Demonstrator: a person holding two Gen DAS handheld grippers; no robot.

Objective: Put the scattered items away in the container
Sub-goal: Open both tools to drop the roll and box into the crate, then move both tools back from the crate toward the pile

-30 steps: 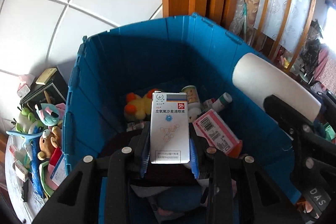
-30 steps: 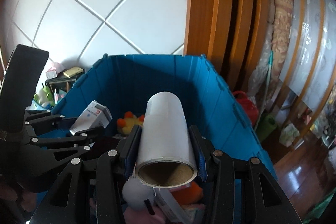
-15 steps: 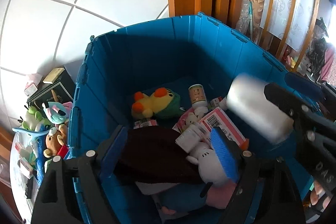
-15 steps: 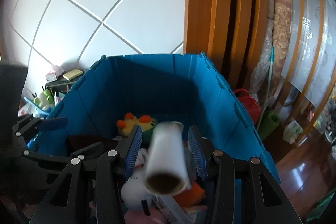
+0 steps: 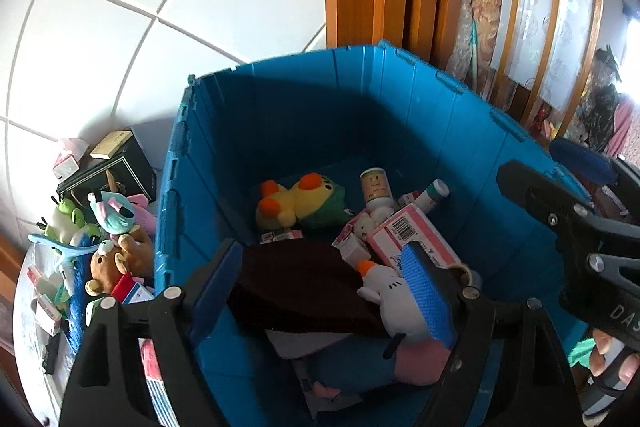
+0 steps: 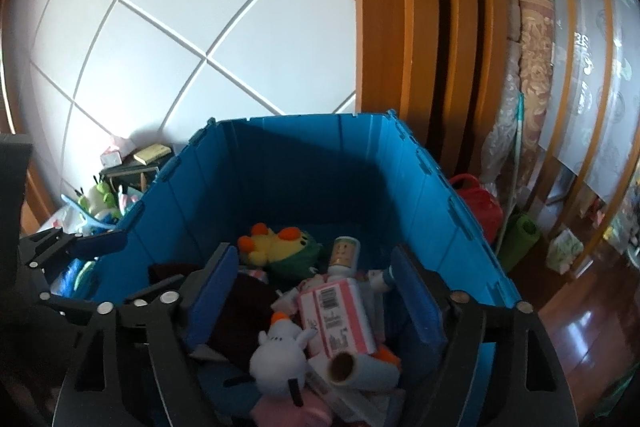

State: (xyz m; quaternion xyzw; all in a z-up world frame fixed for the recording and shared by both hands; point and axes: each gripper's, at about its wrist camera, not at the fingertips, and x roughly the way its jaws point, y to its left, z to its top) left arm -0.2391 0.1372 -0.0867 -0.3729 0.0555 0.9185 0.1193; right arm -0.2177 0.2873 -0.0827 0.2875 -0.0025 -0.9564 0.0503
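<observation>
Above the blue bin point(image 6: 304, 183), both grippers hang with nothing between their pads: the left point(image 5: 324, 283) spread wide, the right point(image 6: 316, 291) opening. Inside lie a dark cloth point(image 5: 296, 279), a pink box point(image 6: 336, 315), a white plush point(image 6: 280, 351) and a roll point(image 6: 360, 369).

Below our left claw point(image 5: 324, 279), the dark cloth point(image 5: 296, 283) hides most of the grey card point(image 5: 304, 341) and the bin's point(image 5: 400, 99) near floor; labels on the small boxes point(image 5: 44, 311) left of it are too small for us to read.
</observation>
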